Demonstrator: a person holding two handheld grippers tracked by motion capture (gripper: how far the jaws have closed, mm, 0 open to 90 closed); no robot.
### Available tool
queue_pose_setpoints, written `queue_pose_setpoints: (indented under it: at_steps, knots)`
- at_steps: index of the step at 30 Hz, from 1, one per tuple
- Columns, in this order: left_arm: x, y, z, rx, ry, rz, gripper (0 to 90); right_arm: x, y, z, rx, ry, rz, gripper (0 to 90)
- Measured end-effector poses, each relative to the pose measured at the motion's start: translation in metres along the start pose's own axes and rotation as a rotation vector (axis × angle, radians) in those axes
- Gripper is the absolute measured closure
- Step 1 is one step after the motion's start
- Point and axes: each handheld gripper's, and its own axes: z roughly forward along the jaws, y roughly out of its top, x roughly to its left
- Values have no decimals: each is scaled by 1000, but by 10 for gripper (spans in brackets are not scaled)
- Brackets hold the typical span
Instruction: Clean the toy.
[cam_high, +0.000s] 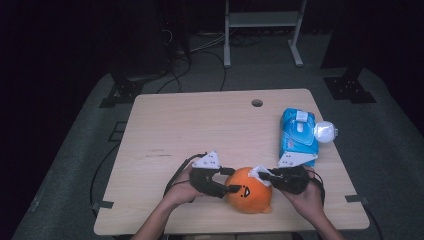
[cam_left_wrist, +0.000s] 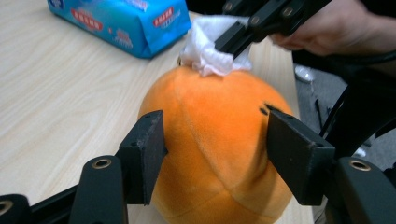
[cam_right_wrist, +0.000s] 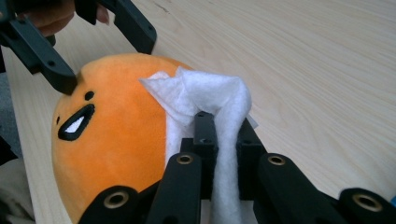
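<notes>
**On the near table edge: plush held left, wipe pressed on it from the right**

At the left, the person's left hand (cam_high: 181, 191) comes up from the bottom edge, forearm angled inward, carrying the left gripper (cam_high: 231, 181) roughly level and pointing rightward. Its jaws straddle the orange plush toy (cam_high: 248, 190): in the left gripper view one black pad lies against each flank of the toy (cam_left_wrist: 212, 149), the fabric dented slightly at the right-hand pad. Fingers (cam_left_wrist: 142, 156) are thus part-spread and bearing on the plush from both sides.

Between the two grippers the plush sits on the wooden table (cam_high: 200, 125), close to its near edge, its stitched face (cam_right_wrist: 74, 122) turned toward the person.

To the right, the right hand (cam_high: 306, 196) holds the right gripper (cam_high: 265, 176) pointing leftward, tips low over the crown of the toy. Its fingers (cam_right_wrist: 203, 135) are pressed together, pinching a white wipe (cam_right_wrist: 205, 95); the bunched wipe bulges past the fingertips and touches the top of the plush, as also seen in the left gripper view (cam_left_wrist: 205, 51).

Beyond the right fingertips, apart from them, lies a blue wipes pack (cam_high: 298, 132), flat on the table, white flap on top; contents not visible. A white round object (cam_high: 325, 132) rests just beside the pack's far-right side, at the table edge.
</notes>
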Motion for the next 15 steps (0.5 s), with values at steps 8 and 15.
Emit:
queue_pose_setpoints:
  at_steps: [8,15]
  knots:
    - [-9,0,4,23,-8,111,472,14,23,6,-14,19,-67,823]
    - [2,-11,-2,36,-11,89,478,9,28,17,-4,20,-82,823]
